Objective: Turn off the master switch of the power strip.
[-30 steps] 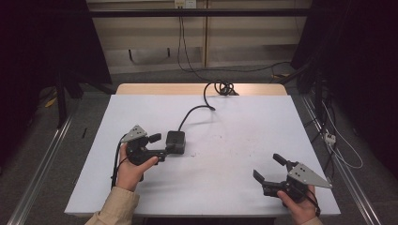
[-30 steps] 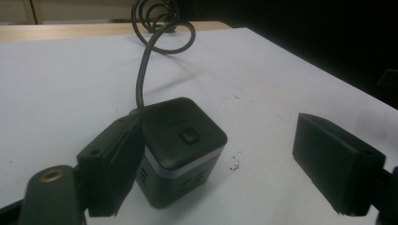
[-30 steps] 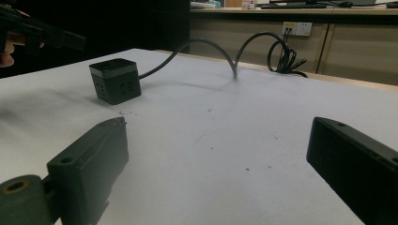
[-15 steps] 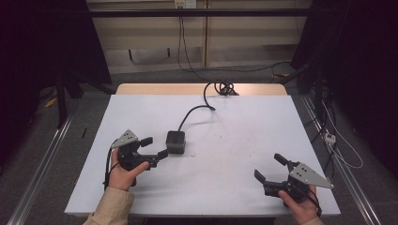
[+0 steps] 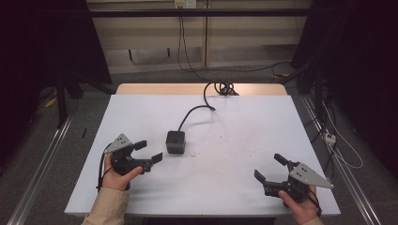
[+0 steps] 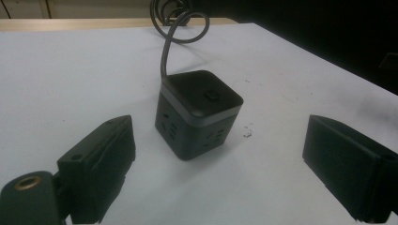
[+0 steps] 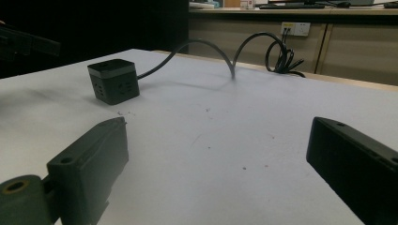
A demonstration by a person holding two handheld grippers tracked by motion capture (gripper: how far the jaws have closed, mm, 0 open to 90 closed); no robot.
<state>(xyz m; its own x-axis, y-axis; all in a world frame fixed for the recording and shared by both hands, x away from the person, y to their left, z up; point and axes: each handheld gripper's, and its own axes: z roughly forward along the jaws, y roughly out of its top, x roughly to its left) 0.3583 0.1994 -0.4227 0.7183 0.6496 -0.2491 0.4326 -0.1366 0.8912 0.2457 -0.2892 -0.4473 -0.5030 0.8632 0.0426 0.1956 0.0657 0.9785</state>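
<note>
A black cube-shaped power socket (image 5: 176, 141) stands on the white table (image 5: 244, 126), left of centre, and its black cable (image 5: 192, 112) runs to the far edge. My left gripper (image 5: 149, 151) is just left of the cube, pointing at it but apart from it. Its jaws have just been opening and now stand open, with nothing between them. In the left gripper view the cube (image 6: 199, 112) sits just beyond the tips. My right gripper (image 5: 268, 167) stands open over the near right part of the table and holds nothing. From there the cube (image 7: 113, 80) is far off.
The cable ends in a coil (image 5: 224, 87) at the table's wooden far edge and runs on toward a wall socket (image 5: 184, 3). More cables (image 5: 338, 145) lie on the floor to the right. Metal floor rails (image 5: 42, 168) run along both sides.
The left gripper has drawn back from beside the cube, to the left and toward the near edge, and its jaws have spread a little. The right gripper has not moved.
</note>
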